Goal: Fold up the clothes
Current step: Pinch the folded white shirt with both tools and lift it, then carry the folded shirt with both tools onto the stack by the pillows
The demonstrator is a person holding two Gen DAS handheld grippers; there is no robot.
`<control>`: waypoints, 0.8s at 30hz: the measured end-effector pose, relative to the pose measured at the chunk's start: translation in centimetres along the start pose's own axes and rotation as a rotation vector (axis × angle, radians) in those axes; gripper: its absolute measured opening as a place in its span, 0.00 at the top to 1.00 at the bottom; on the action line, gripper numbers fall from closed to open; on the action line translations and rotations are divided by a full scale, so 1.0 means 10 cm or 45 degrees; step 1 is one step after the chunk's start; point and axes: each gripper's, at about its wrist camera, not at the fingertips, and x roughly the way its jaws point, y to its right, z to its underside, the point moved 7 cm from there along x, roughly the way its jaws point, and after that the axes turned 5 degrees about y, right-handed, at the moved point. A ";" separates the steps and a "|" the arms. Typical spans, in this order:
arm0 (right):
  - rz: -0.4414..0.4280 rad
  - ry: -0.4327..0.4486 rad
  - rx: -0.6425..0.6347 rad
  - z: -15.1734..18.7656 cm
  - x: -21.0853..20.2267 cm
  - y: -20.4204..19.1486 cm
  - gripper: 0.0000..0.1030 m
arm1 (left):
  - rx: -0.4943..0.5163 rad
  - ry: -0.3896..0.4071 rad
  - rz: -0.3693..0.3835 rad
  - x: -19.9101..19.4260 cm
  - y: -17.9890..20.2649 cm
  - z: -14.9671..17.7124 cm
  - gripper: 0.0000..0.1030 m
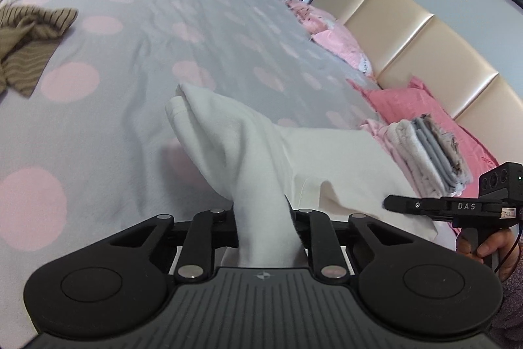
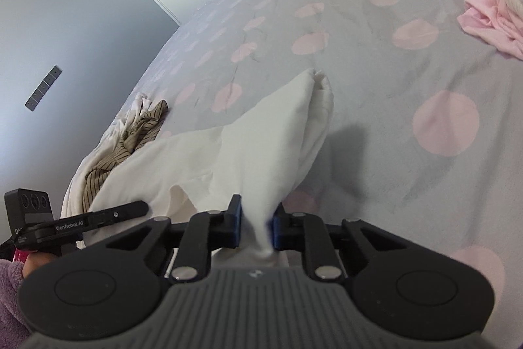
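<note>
Left wrist view shows the left gripper [image 1: 264, 231] pinching a bunch of the white cloth [image 1: 248, 146], which sticks out past its fingers and droops onto the spotted bed [image 1: 130, 61]. Right wrist view shows the right gripper [image 2: 258, 226] pinching another corner of the same cloth between its blue pads [image 2: 236, 226]. It looks soft, light and floppy, so I think the corners and hems are the best spots to hold. Writing: "DAS" and "GenRobot.AI" on the grippers.

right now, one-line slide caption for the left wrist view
Left gripper pinches a white garment above the dotted bedspread, folded stack by pink pillows.
</note>
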 end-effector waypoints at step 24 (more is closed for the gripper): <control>0.258 0.354 -0.051 -2.09 -2.76 1.27 0.82 | -0.037 0.081 0.518 1.52 3.03 -1.01 0.85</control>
